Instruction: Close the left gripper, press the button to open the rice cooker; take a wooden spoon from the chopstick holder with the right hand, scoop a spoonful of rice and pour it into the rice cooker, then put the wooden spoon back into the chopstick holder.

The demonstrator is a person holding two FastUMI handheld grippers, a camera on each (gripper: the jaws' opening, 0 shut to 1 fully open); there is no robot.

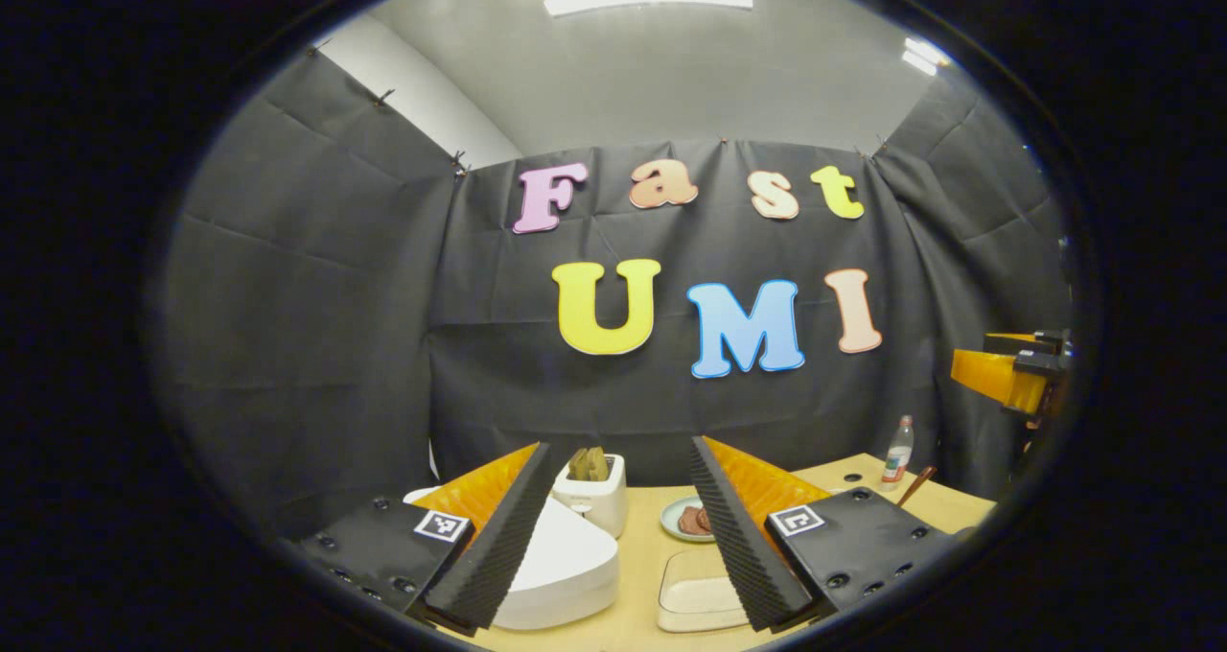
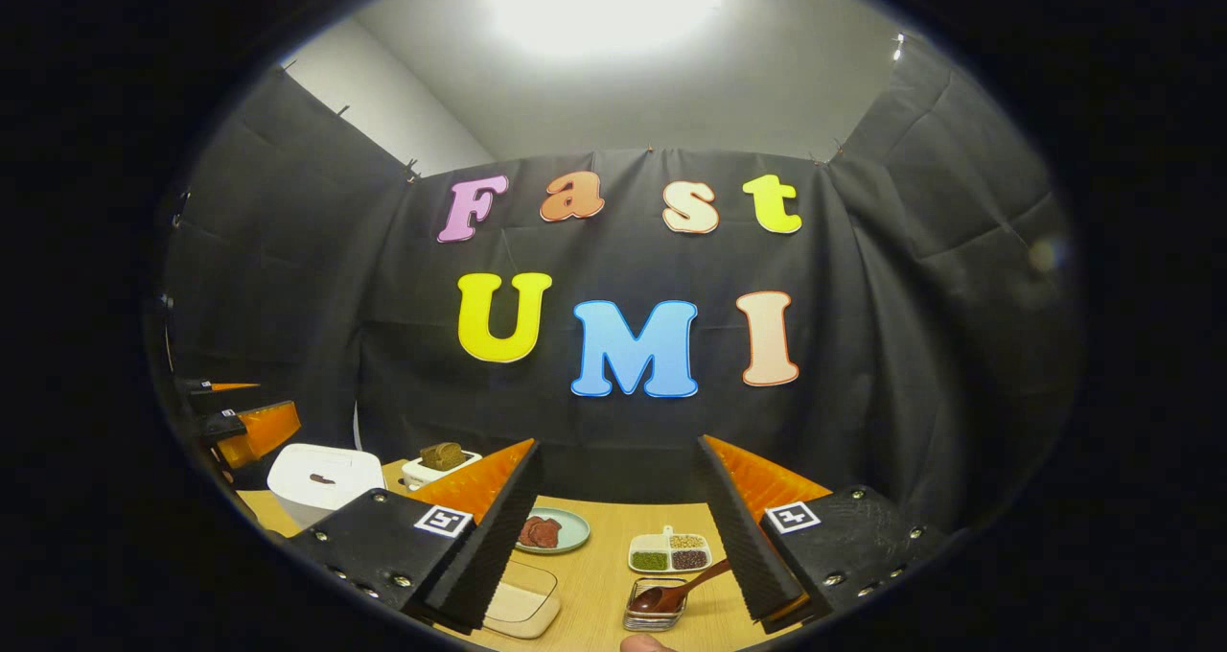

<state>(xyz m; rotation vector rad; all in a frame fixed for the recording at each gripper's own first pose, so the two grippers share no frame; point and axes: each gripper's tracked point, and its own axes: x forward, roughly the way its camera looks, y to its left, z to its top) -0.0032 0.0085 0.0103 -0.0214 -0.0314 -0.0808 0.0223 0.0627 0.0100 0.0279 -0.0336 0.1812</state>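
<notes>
The white rice cooker (image 1: 561,566) sits with its lid down, low between my left gripper's (image 1: 620,446) open fingers, which hold nothing. In the right gripper view the rice cooker (image 2: 321,479) is at far left, with the left gripper (image 2: 240,422) hovering beside it. A wooden spoon (image 2: 676,593) rests in a small metal holder (image 2: 655,619) just ahead of my open, unloaded right gripper (image 2: 618,441). A clear container of rice (image 2: 522,606) lies near the front edge, and in the left gripper view the rice container (image 1: 695,599) is right of the cooker.
A white toaster (image 1: 594,494) with bread stands behind the cooker. A green plate (image 2: 553,532) and a divided dish of beans (image 2: 671,551) lie mid-table. A bottle (image 1: 898,453) stands at the far right corner. Black cloth walls close off the wooden table (image 2: 604,575).
</notes>
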